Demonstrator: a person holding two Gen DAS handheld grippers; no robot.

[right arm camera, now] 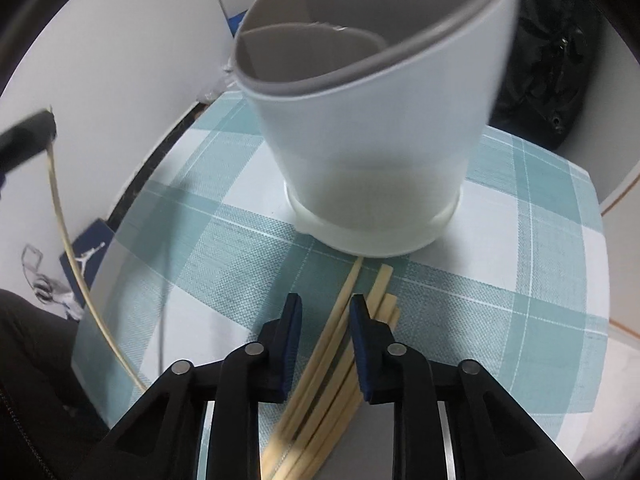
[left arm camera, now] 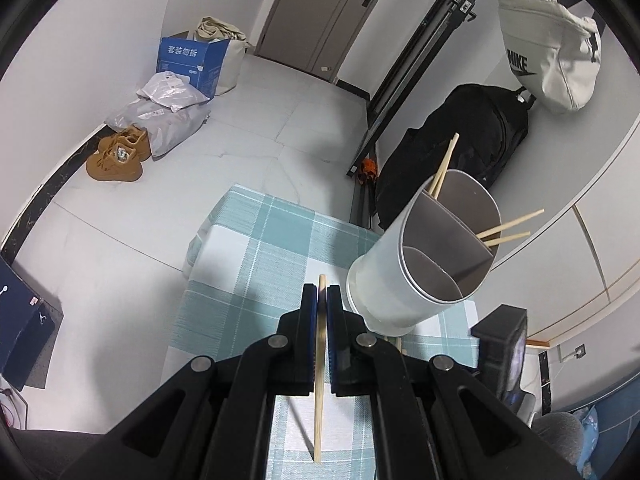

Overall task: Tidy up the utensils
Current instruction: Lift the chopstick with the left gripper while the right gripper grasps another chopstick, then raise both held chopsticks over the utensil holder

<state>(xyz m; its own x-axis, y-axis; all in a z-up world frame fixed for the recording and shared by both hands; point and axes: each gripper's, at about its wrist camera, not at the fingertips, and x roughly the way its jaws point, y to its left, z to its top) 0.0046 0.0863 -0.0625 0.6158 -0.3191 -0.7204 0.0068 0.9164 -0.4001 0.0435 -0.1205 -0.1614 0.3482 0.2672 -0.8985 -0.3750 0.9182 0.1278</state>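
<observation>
Gripping with my left gripper, I have a single chopstick pinched tight between the blue pads; it runs lengthwise through the closed jaws, its tip poking out just past the fingertips and its long end trailing back under the gripper, above the checked cloth. Ahead and to the right of this gripper stands the white utensil holder, divided into compartments. Two chopsticks lean out of its far compartment and two more stick out to the right from another.

My right gripper points down at the loose pile of chopsticks lying on the cloth. Its jaws stand partly apart, and the topmost stick of the pile runs up between them. The view is smeared with motion, so I cannot tell whether the pads touch it; a gap shows on the left side. The rest of the pile lies under and just right of the right finger. The holder stands directly ahead of these fingertips, near the tips of the sticks. Far to the left in this view, my left gripper hangs with its chopstick trailing down.
</observation>
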